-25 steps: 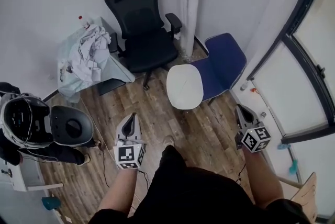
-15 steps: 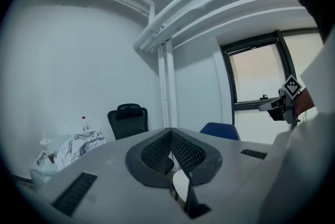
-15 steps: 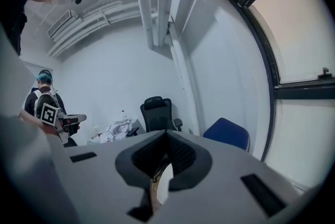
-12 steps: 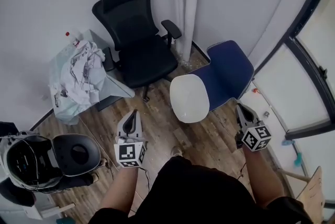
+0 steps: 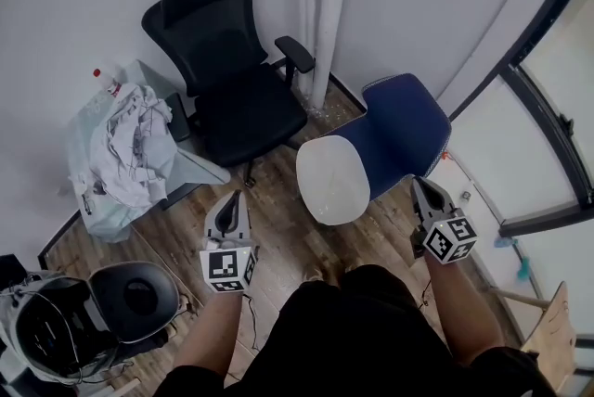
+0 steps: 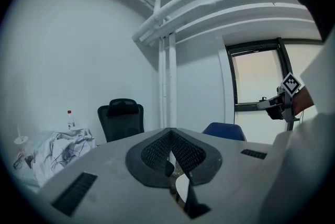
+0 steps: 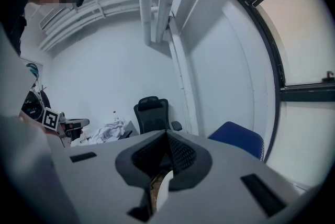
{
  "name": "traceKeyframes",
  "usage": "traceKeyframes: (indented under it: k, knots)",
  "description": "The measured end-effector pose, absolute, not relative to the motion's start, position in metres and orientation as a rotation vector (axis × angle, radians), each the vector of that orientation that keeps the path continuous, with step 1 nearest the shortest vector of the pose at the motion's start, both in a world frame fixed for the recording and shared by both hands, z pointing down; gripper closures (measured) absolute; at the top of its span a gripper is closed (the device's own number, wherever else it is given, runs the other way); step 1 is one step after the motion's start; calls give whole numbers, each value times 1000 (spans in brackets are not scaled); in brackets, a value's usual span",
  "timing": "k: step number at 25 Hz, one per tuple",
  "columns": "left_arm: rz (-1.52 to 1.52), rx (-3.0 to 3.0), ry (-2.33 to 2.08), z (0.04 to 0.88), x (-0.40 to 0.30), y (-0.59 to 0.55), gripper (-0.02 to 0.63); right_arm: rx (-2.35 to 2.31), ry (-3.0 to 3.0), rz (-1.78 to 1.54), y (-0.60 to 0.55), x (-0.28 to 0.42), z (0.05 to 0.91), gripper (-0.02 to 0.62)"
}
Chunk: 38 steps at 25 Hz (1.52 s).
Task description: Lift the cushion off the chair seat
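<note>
A white rounded cushion lies on the seat of a blue chair, which stands on the wood floor near the wall. My left gripper hovers to the cushion's left, shut and empty, well short of it. To the right of the cushion my right gripper is beside the blue seat, also shut with nothing in it. In the left gripper view the jaws meet, and the blue chair shows beyond them. The right gripper view shows closed jaws with the blue chair ahead on the right.
A black office chair stands against the wall left of the blue chair. A small table with crumpled white cloth and a bottle is at left. White pipes run up the wall. A dark window frame bounds the right.
Both grippers have travelled toward the blue chair, and the cushion now sits closer between them. The black chair and table have slid left in view. Jaws stay shut.
</note>
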State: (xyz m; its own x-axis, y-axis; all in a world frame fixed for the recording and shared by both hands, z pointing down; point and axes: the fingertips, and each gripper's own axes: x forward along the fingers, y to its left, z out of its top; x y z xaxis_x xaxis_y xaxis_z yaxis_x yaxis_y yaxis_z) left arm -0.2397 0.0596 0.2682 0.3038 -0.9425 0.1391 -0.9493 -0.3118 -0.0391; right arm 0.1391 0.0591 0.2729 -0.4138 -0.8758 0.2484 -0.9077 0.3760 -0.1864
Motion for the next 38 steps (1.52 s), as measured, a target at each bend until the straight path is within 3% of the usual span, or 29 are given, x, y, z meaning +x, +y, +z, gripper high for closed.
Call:
traceKeyframes:
  k: [8, 13, 38]
  knots:
    - [223, 2491, -1809, 283, -208, 26, 601, 1642, -2519, 435, 14, 156, 288, 583]
    - [247, 2469, -1784, 300, -220, 5, 601, 1575, -2544, 440, -15, 123, 300, 583]
    - [478, 2419, -1648, 445, -141, -106, 601, 1534, -2448, 554, -143, 172, 472, 583]
